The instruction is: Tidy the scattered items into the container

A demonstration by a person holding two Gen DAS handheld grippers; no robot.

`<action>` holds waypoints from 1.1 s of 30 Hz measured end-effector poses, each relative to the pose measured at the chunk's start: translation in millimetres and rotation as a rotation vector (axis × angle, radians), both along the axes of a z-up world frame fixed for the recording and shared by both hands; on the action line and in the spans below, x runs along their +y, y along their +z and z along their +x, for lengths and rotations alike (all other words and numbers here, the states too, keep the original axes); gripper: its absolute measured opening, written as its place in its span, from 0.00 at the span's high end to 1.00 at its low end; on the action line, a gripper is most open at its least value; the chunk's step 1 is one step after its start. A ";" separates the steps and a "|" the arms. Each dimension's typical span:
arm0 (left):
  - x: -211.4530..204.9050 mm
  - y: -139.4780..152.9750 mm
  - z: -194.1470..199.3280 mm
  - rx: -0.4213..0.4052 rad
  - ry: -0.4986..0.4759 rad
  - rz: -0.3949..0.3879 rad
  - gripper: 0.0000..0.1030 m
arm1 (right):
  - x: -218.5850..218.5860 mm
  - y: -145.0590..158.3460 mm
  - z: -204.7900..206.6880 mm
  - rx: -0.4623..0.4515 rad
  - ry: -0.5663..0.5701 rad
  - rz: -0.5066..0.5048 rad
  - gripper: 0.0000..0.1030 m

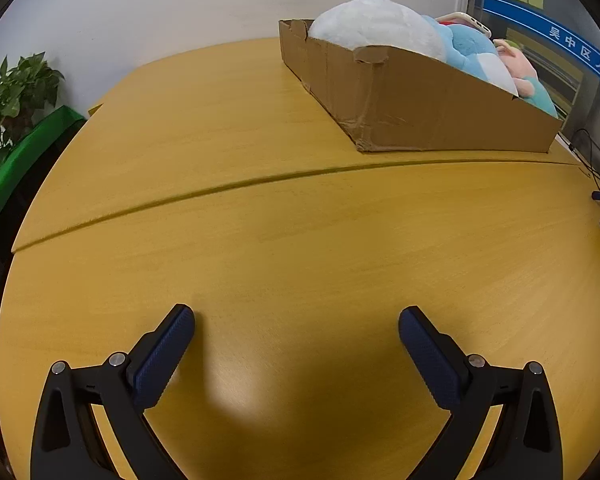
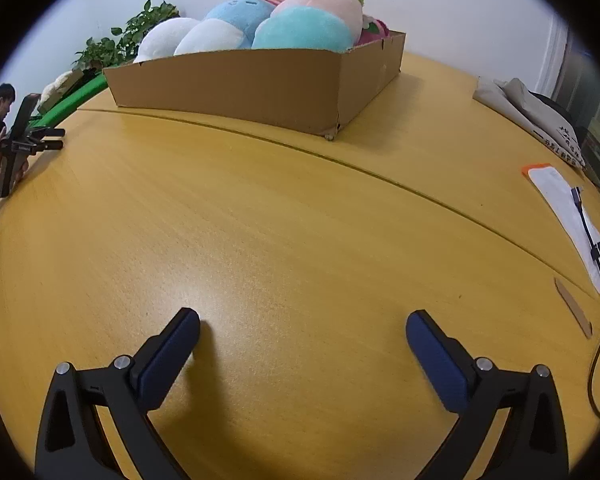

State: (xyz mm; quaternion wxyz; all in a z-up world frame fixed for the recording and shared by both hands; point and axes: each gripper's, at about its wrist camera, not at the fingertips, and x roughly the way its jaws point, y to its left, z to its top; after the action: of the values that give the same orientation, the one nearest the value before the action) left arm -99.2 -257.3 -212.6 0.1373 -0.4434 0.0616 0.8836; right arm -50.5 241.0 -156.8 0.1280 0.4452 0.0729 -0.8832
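A shallow cardboard box [image 1: 412,104] [image 2: 240,80] stands on the far part of the wooden table [image 1: 280,240] [image 2: 280,220]. It is heaped with plush toys: a white one [image 1: 372,24] [image 2: 166,38], a light blue one [image 1: 472,46] [image 2: 236,14], a turquoise and pink one [image 2: 312,20] [image 1: 520,70]. A phone-like white item [image 1: 470,22] lies on top. My left gripper [image 1: 296,320] is open over bare tabletop, well short of the box. My right gripper [image 2: 302,322] is open too, with nothing between its fingers.
A potted plant [image 1: 16,96] and a green surface [image 1: 20,152] lie left. In the right wrist view, a white pouch with orange edge [image 2: 560,200], a cable [image 2: 596,256], a grey bag [image 2: 532,112] sit right; a person with a device [image 2: 16,144] stands far left.
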 end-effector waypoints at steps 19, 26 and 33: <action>2.1 11.4 -32.3 -0.010 -0.030 -0.002 0.00 | 22.2 -1.1 -45.9 -0.010 -0.020 -0.010 0.00; 5.4 13.1 -27.9 -0.009 -0.024 -0.003 0.00 | 32.9 -0.4 -42.6 -0.009 -0.023 -0.011 0.00; 4.7 12.9 -30.7 -0.009 -0.024 -0.004 0.00 | 33.1 0.1 -42.4 -0.010 -0.024 -0.011 0.00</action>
State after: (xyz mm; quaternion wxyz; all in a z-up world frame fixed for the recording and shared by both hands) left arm -129.8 -252.7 -199.7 0.1473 -0.4470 0.0678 0.8797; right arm -93.0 274.0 -156.7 0.1204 0.4495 0.0622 -0.8829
